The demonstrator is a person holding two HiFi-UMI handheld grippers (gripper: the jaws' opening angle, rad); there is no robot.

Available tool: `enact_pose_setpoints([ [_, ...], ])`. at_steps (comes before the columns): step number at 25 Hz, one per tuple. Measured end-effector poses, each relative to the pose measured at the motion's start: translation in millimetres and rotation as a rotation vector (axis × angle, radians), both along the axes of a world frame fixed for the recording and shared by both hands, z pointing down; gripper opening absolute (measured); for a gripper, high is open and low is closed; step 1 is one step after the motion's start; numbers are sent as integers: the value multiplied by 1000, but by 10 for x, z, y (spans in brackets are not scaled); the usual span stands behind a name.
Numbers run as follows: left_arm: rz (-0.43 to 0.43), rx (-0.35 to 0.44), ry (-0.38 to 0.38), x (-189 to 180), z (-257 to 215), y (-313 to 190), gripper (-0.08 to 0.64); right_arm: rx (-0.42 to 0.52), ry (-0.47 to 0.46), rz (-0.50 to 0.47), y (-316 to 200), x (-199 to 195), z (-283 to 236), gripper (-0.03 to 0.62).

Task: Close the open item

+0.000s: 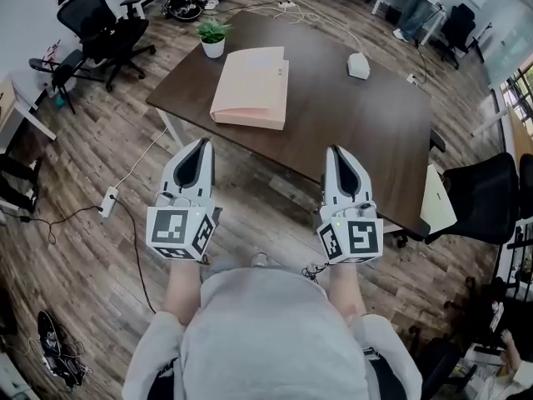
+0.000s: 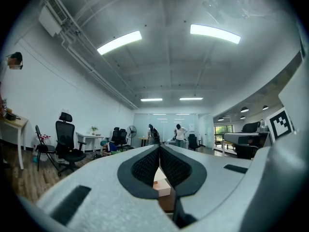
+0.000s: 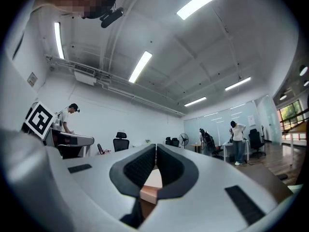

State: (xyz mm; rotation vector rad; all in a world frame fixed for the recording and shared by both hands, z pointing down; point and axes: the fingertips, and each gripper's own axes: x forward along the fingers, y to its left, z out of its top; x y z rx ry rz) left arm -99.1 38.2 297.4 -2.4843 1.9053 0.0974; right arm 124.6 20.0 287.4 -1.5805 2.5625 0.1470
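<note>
The approach was in hand: the left hand-held gripper (image 1: 201, 145) and the right hand-held gripper (image 1: 337, 152), both pressed together and empty, hung short of the bench (image 1: 358, 119) where the pink folder (image 1: 252, 86) lay by a potted plant (image 1: 213, 37) — next, I judged, a forward reach to its cover.

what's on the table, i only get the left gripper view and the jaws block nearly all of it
observer: a pink folder lies flat on the dark table, toward its left side.
operator: anything else on there
observer: a small potted plant stands just past the folder's far left corner, and a small white object sits off to the folder's right.
operator: and where's the right gripper
observer: the right gripper is held out by the table's near edge, jaws together, nothing in them.
</note>
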Motion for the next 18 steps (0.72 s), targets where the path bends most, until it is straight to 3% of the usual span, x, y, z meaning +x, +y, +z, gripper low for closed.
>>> enact_pose_setpoints([
  [10,-31,-61,-3,-168,255,-414,11,-52,0,-22,-495,-134,220,14],
  [18,26,-60,0,-233,264,-1144,11,-55,6,33,-1101,-208,232,14],
])
